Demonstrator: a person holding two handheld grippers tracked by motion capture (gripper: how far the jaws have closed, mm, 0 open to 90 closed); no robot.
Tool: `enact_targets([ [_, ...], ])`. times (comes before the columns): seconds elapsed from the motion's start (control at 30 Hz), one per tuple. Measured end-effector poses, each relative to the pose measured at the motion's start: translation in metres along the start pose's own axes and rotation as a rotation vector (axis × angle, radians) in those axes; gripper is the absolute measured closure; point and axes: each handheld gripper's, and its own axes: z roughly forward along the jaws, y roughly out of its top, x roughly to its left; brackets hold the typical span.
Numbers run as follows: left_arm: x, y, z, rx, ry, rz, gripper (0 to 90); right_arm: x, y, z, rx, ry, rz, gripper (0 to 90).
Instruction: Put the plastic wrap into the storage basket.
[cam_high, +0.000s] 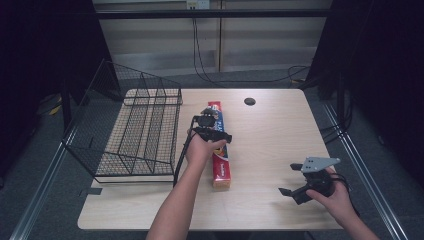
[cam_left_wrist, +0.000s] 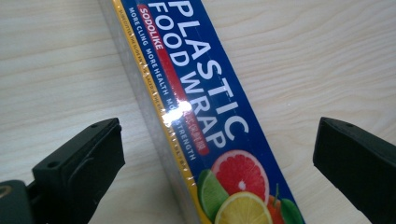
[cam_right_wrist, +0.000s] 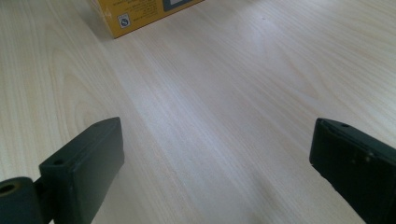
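plastic food wrap box (cam_high: 220, 150) is lying flat near the middle of the light wood table (cam_high: 270, 130), its long axis running from the near edge toward the far edge, tilting slightly left at the far end; the yellow end face is pointing toward the person. in the left gripper view the box (cam_left_wrist: 201, 107) is sitting between the jaws, printed blue face up, citrus picture at the near end. left gripper (cam_high: 207, 127) is hovering over the box's far half, jaws spreading wide on either side, touching nothing; left forearm is reaching in diagonally from the bottom. right gripper (cam_high: 295, 180) is resting low over bare table at the near right, well apart from the box, jaws also wide apart. black wire rack (cam_high: 135, 125) is standing just left of the box.
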Motion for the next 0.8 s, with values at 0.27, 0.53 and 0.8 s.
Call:
enact_targets([
  [0.27,0.001,0.003,0.006,0.031,0.039,0.01,8.8,0.0,0.0,0.0,-0.001,-0.001,0.001,3.1],
  [0.53,-0.002,0.004,0.013,0.046,0.041,-0.007,15.6,-0.001,0.0,0.0,-0.002,0.001,0.006,3.1],
  [0.8,0.0,0.006,0.017,0.077,0.047,-0.027,26.2,-0.001,0.0,0.0,-0.002,0.002,0.002,3.1],
])
